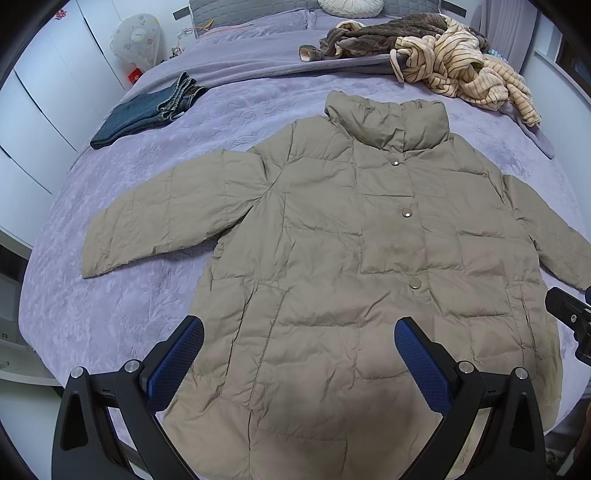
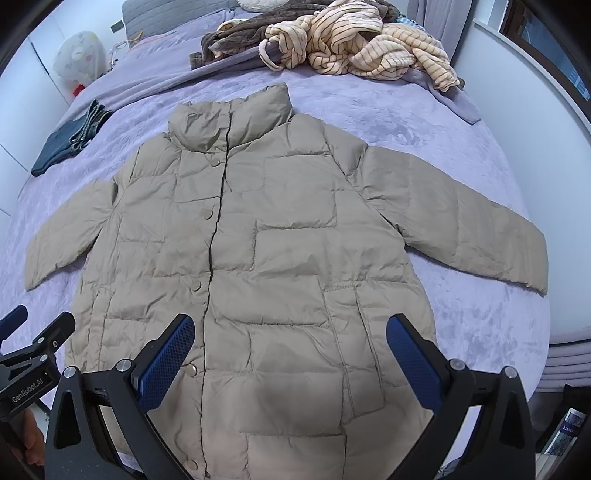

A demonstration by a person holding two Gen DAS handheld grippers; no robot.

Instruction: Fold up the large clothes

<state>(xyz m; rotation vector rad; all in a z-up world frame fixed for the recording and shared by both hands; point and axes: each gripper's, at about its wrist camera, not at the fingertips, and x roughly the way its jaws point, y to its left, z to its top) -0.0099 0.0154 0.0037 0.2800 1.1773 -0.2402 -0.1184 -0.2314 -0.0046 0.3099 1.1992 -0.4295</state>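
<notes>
A large khaki quilted puffer jacket (image 1: 351, 251) lies flat, front up and snapped shut, on the purple bedspread (image 1: 122, 295), collar at the far end and both sleeves spread out. It also fills the right wrist view (image 2: 266, 251). My left gripper (image 1: 299, 332) is open and empty, hovering above the jacket's lower left part near the hem. My right gripper (image 2: 290, 328) is open and empty above the lower right part. Each gripper shows at the edge of the other's view: the right one (image 1: 570, 314), the left one (image 2: 33, 332).
Folded blue jeans (image 1: 147, 110) lie at the far left of the bed. A heap of striped cream and brown fleece clothes (image 1: 443, 55) sits at the head on the right, with a round cushion (image 1: 351, 6) behind. White cupboards (image 1: 33, 122) stand left; the bed edge is near me.
</notes>
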